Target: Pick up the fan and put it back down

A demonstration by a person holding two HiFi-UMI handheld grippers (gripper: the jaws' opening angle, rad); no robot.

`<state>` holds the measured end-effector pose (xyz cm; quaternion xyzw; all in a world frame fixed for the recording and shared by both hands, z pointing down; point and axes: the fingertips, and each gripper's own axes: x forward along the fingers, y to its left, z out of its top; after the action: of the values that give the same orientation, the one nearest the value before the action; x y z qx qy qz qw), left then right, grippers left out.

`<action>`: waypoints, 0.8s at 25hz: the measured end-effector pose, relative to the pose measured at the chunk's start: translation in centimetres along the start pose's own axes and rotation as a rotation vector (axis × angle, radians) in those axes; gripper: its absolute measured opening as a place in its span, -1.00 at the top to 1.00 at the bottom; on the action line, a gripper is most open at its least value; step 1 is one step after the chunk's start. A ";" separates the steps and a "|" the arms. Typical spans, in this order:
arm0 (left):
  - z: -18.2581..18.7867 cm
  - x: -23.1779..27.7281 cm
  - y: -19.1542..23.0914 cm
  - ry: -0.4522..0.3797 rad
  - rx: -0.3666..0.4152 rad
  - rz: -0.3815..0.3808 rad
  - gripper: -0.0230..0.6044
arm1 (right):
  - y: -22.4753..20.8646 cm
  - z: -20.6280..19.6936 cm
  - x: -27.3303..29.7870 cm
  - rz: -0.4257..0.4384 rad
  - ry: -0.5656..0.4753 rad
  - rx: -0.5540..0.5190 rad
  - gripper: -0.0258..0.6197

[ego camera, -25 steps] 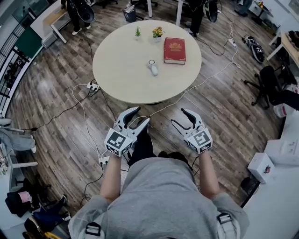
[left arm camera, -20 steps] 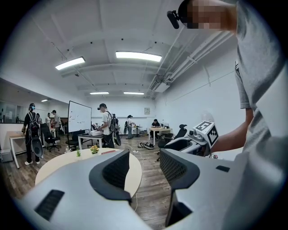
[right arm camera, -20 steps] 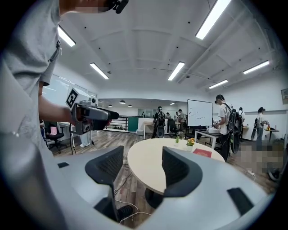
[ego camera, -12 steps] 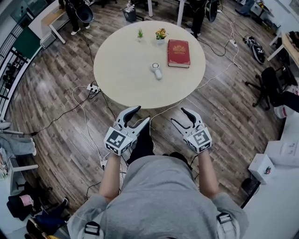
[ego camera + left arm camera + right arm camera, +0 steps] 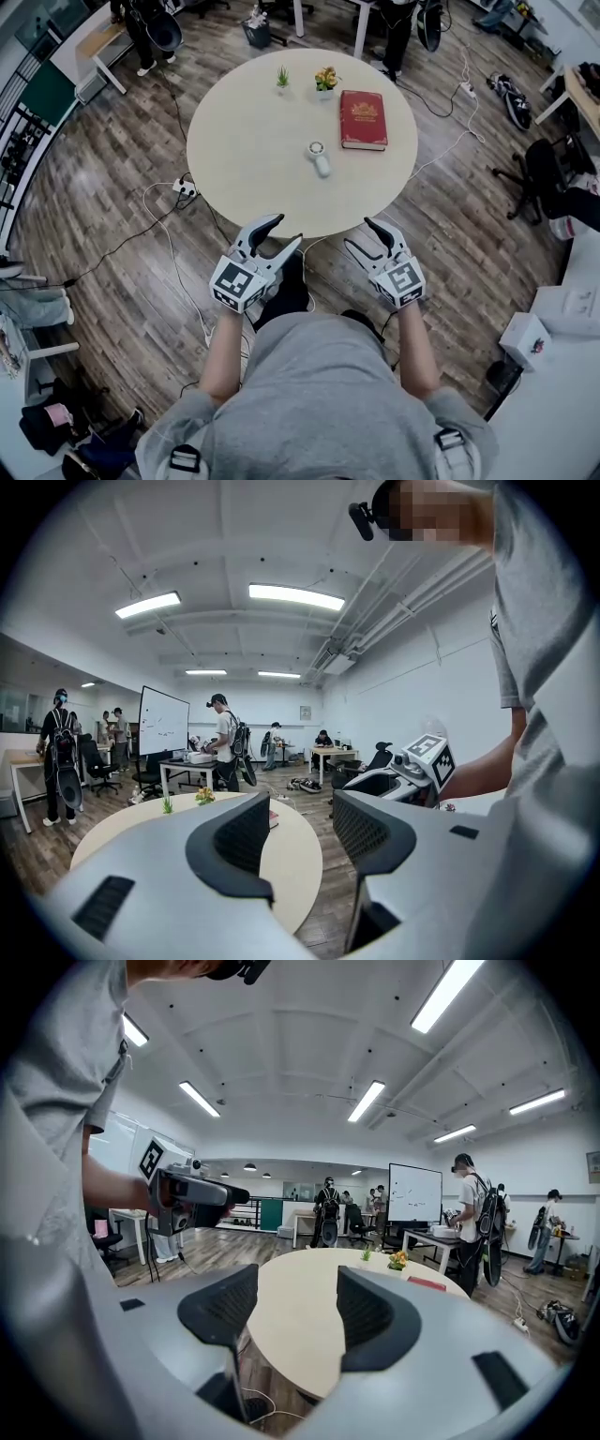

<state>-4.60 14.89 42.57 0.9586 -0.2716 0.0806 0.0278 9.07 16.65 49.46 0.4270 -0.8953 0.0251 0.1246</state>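
The fan [image 5: 320,159] is a small white hand-held one and lies flat near the middle of the round beige table [image 5: 248,141]. My left gripper [image 5: 284,232] hovers at the table's near edge, its jaws apart with nothing between them. My right gripper [image 5: 359,234] hangs beside it at the same edge, also open and empty. Both are well short of the fan. In the left gripper view the left gripper [image 5: 300,827] points across the table top. The right gripper [image 5: 295,1312] frames the table in its own view. I cannot make out the fan in either gripper view.
A red book [image 5: 363,120] lies right of the fan, and two small potted plants [image 5: 325,78] stand at the table's far side. Cables and a power strip [image 5: 184,187] run over the wooden floor left of the table. People, desks and chairs stand beyond.
In the head view the table has drawn nearer; both grippers, earlier over the floor, now reach its near edge. Their jaws stay apart as before.
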 end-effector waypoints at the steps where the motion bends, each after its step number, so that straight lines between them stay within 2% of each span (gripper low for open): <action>1: 0.0 0.3 0.6 0.002 -0.002 -0.004 0.21 | -0.3 0.1 0.6 -0.003 0.003 0.003 0.08; 20: 0.1 2.9 15.0 0.021 -0.035 -0.079 0.21 | -3.8 3.0 14.2 -0.044 0.051 0.028 0.08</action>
<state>-9.99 0.63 43.14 0.9671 -0.2344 0.0848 0.0508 2.77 3.04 49.78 0.4476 -0.8817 0.0459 0.1418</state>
